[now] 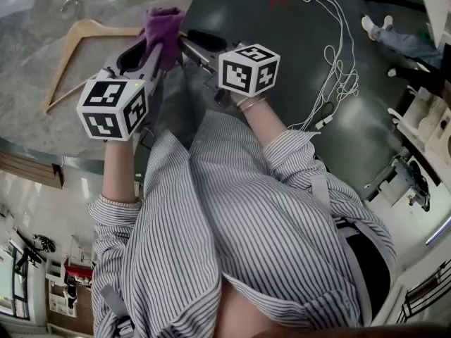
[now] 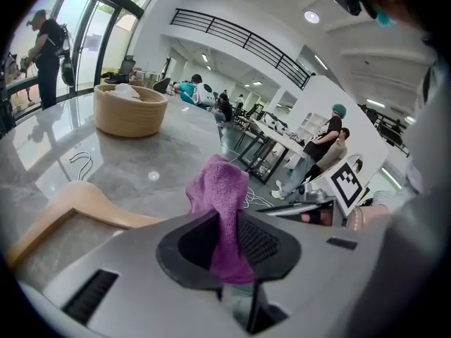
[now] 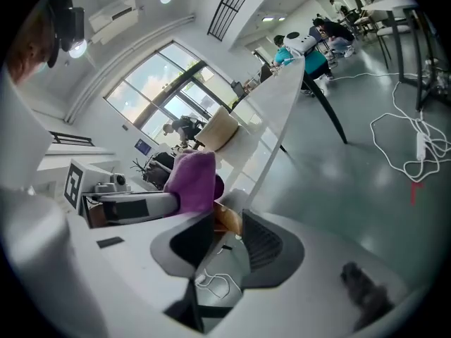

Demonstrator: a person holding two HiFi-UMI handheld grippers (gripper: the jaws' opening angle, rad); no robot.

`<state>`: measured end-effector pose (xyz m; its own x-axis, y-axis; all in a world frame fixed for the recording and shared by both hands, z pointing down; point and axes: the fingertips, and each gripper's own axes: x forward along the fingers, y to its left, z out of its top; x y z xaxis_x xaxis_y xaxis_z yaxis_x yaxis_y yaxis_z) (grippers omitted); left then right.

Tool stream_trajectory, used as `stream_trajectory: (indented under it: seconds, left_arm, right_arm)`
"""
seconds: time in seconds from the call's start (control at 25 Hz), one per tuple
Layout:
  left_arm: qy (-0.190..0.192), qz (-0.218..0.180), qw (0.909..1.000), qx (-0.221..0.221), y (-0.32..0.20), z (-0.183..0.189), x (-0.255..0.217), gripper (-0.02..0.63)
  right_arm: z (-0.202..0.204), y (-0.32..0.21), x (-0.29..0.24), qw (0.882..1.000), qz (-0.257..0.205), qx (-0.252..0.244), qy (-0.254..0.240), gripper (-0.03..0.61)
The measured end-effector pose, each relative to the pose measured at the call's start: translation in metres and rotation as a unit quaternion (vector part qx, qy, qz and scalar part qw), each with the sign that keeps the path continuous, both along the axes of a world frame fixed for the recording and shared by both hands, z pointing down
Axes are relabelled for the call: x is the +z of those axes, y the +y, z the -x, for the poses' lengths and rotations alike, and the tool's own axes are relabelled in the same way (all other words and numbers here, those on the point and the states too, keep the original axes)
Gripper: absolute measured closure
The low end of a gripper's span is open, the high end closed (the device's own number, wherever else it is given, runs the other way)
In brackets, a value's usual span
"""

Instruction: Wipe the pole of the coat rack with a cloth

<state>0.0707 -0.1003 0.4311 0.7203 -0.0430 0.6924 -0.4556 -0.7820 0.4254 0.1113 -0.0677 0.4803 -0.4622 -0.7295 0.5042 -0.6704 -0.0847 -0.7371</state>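
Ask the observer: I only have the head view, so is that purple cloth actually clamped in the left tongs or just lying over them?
Observer: Clamped. The left gripper view shows the purple cloth pinched between the pads of the left tongs.
Operator: And the right tongs?
Observer: The right gripper view shows the right tongs open, with nothing between the pads.
Operator: Anything on the table besides the hanger?
Observer: Yes, a round tan basket stands farther back on the table, outside your view.
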Motion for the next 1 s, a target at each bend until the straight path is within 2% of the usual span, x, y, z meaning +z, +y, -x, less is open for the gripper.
stream_trajectory:
  seconds: [0.48, 0.68, 0.8, 1.0]
  left_arm:
    - [-0.020, 0.019, 0.9996, 0.008, -0.002, 0.000, 0.022, 0.534]
    - [-0.015, 0.023, 0.9996, 0.009, 0.000, 0.000, 0.023, 0.534]
    - [-0.014, 0.024, 0.9996, 0.007, -0.001, 0.000, 0.027, 0.534]
    - [-0.016, 0.026, 0.9995, 0.005, -0.002, 0.000, 0.030, 0.534]
  right_arm:
    - [0.003, -0.003, 0.019, 0.999, 0.020, 0.012, -0.044, 0.459]
    - [0.002, -0.006, 0.015, 0.997, 0.010, 0.017, -0.072, 0.462]
    - [0.004, -0.008, 0.016, 0.996, 0.008, 0.022, -0.091, 0.486]
    - [0.004, -0.006, 0.019, 0.996, 0.014, 0.024, -0.080, 0.488]
